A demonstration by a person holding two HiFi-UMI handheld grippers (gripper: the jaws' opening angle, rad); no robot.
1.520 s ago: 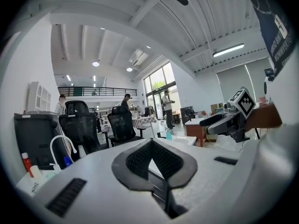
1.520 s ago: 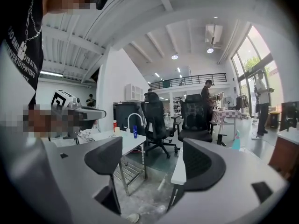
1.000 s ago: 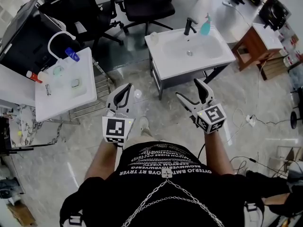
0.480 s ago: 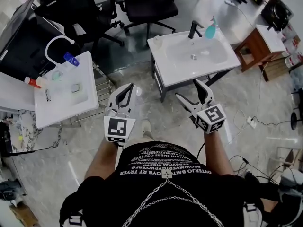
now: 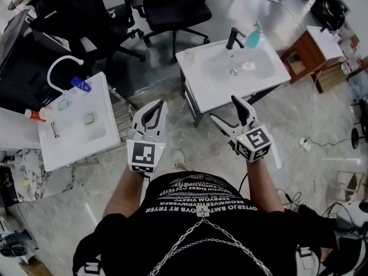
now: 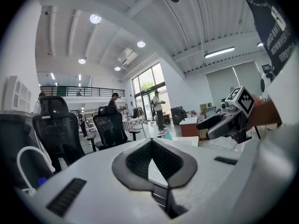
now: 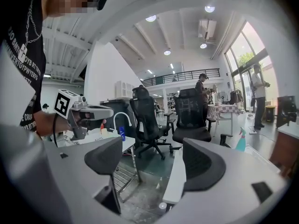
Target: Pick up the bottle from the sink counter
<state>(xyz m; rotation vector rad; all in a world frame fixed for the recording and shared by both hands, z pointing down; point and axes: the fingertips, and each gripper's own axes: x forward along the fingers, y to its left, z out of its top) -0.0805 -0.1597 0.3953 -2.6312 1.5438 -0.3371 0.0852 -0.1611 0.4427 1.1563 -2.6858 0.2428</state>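
Approach stage, by my reading. The teal spray bottle [image 5: 253, 37] stands at the far rim of the sink counter [image 5: 195, 80], just beside the faucet [image 5: 232, 38] and well apart from both my claws. My right claw [image 5: 225, 108] is spread and empty; my left claw [image 5: 154, 104] is pressed together and empty. Next I need a reach across the basin that clears the faucet. Office chairs [image 5: 167, 4] stand beyond.

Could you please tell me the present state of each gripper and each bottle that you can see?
Left gripper: shut, nothing between its jaws.
Right gripper: open, empty.
Teal spray bottle: upright on the sink counter, beside the faucet, not gripped.
Blue bottle: upright on the other counter.
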